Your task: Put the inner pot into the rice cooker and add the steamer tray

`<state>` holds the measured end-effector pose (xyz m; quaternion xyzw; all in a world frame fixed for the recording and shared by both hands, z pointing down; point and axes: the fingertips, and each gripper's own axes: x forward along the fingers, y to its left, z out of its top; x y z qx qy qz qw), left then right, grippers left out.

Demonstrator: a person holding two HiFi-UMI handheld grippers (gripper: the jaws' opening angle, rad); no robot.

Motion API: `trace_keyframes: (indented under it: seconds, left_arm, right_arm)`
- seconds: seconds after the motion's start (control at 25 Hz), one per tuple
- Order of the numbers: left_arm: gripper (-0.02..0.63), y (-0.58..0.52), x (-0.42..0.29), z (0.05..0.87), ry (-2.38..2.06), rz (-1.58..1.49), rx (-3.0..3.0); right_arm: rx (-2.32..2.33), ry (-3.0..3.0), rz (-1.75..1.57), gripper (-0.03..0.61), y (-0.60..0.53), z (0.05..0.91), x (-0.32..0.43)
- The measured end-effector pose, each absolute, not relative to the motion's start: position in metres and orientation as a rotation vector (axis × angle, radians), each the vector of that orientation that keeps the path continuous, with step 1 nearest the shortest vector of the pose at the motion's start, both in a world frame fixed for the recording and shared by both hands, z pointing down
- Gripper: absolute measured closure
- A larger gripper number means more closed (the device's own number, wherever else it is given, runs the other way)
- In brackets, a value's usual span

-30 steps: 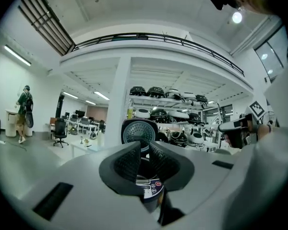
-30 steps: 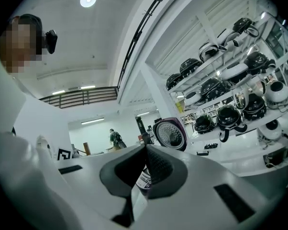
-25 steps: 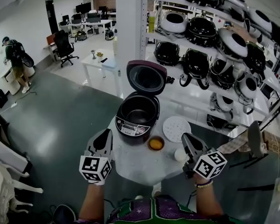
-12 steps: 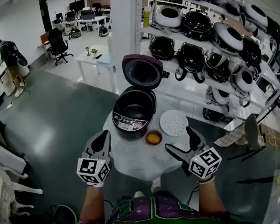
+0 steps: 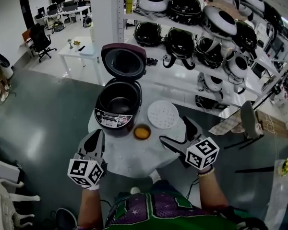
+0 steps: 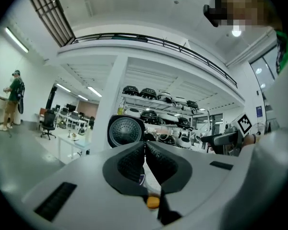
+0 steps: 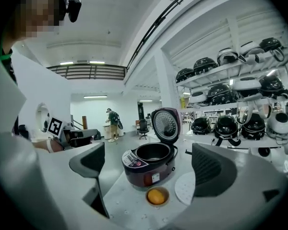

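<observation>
White round table (image 5: 134, 159) under rice cooker (image 5: 116, 108); grey floor (image 5: 48, 126); shelving (image 5: 175, 86) behind

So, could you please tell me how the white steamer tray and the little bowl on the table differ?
The tray is a flat, white, perforated disc; the bowl is brownish with raised sides. The tray is clearly wider than the bowl. The tray lies bare, while the bowl holds something orange-yellow. Both are round and rest on the table near the cooker.
</observation>
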<state>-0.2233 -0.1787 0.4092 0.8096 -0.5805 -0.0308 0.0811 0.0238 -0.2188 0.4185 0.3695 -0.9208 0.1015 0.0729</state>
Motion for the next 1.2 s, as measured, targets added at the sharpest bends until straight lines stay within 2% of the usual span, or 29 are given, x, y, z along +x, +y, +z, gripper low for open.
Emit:
trace_keyframes:
  seconds: [0.16,0.4,0.52,0.84,1.0,1.2]
  left_arm:
    - [0.584,-0.197,-0.202,0.418,-1.713,-0.042,2.396]
    - [0.584,-0.227,-0.154,0.43,-1.645,-0.019,2.39]
    - [0.584,-0.245,-0.136,0.436,-1.654,0.014,2.381]
    - [0.584,-0.286,-0.104,0.448,-1.709,0.069,2.352]
    - [0.584,-0.298,-0.09,0.456,-1.734,0.095,2.33]
    - [0.584,-0.31,-0.083,0.468,-1.78,0.142,2.277]
  right_arm:
    - [1.123,-2.738,0.342,0.038,-0.248,0.434,0.043]
    - [1.088,-2.584,0.372,0.085,-0.299,0.501,0.079]
    - [1.07,-2.544,0.471,0.145,-0.326,0.533,0.098]
    - [1.077,-2.435,0.636,0.248,-0.389,0.608,0.151]
    - [1.061,-2.402,0.815,0.273,-0.417,0.651,0.171]
    - [1.019,-2.314,0.836,0.307,-0.444,0.698,0.188]
